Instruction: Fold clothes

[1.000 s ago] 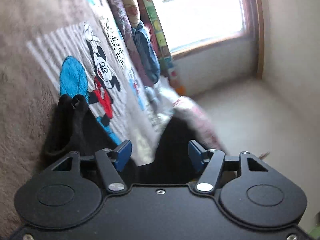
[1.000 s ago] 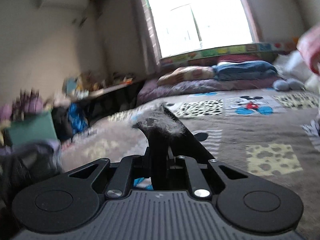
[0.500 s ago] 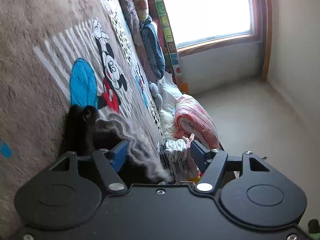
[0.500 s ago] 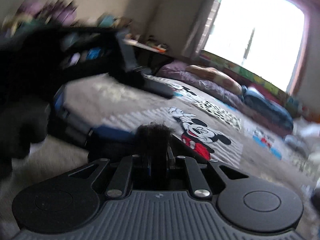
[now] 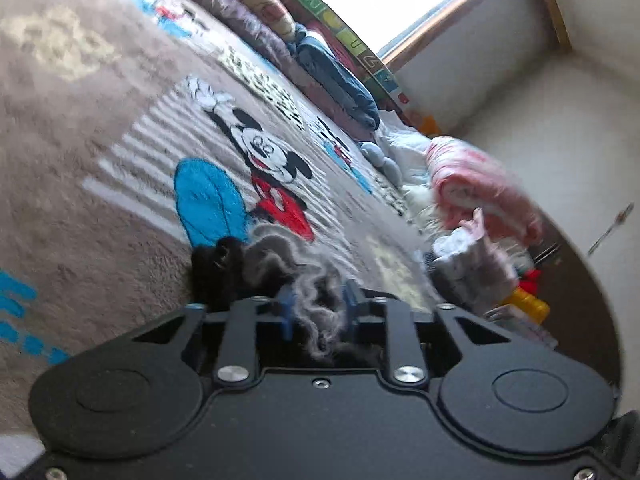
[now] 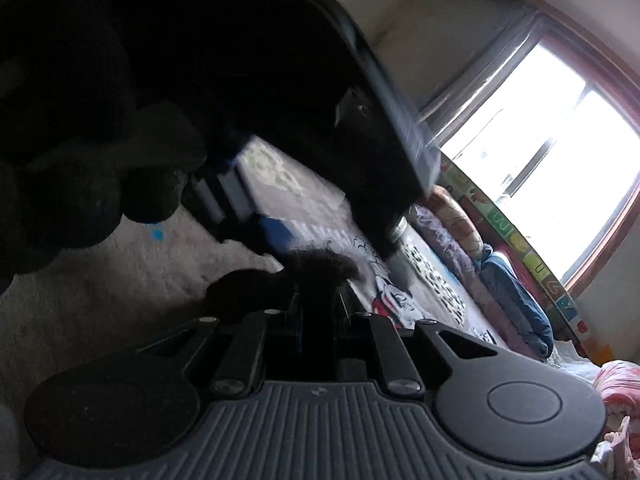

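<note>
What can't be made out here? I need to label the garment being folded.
- Black garment: left wrist view, its type and full shape are hidden by the left gripper.
- Right wrist view: the dark blurred mass covers the blanket; right gripper pinches shadowed fabric.

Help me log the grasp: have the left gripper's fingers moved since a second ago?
Yes. The left gripper has closed inward onto the black fuzzy garment, below the Mickey print.
</note>
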Action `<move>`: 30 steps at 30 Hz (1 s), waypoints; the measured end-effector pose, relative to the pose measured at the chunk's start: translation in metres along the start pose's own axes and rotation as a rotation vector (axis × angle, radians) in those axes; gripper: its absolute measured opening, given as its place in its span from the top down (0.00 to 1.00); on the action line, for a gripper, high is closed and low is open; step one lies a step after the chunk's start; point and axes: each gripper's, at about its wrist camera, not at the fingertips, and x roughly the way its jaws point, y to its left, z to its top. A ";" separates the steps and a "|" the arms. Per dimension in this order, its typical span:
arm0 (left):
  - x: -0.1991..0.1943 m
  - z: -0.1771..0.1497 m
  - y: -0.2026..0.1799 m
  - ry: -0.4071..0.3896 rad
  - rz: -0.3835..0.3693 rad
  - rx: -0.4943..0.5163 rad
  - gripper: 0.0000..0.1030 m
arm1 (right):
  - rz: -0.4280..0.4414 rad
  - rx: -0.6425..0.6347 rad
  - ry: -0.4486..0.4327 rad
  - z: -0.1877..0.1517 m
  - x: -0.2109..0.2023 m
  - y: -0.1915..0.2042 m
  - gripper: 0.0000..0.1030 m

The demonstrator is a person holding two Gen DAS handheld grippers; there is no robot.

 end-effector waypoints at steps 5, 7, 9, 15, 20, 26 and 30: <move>0.004 -0.004 -0.006 -0.020 0.132 0.126 0.90 | -0.004 0.035 -0.010 0.003 -0.010 0.001 0.83; 0.013 -0.004 -0.004 0.012 0.194 0.172 0.90 | 0.020 0.060 -0.009 0.004 -0.016 -0.001 0.72; 0.014 -0.007 -0.006 0.017 0.215 0.210 0.88 | 0.052 0.079 -0.017 0.001 -0.029 -0.003 0.64; 0.003 -0.007 -0.023 -0.010 0.288 0.338 0.73 | 0.145 0.303 -0.048 -0.039 -0.086 -0.044 0.59; -0.016 -0.002 -0.041 -0.140 0.278 0.421 0.73 | 0.068 0.603 -0.040 -0.087 -0.091 -0.115 0.59; 0.016 -0.018 -0.064 -0.090 0.230 0.583 0.73 | 0.081 0.668 -0.050 -0.097 -0.064 -0.143 0.59; 0.051 -0.043 -0.048 0.062 0.393 0.730 0.72 | 0.168 0.613 0.000 -0.097 -0.022 -0.131 0.61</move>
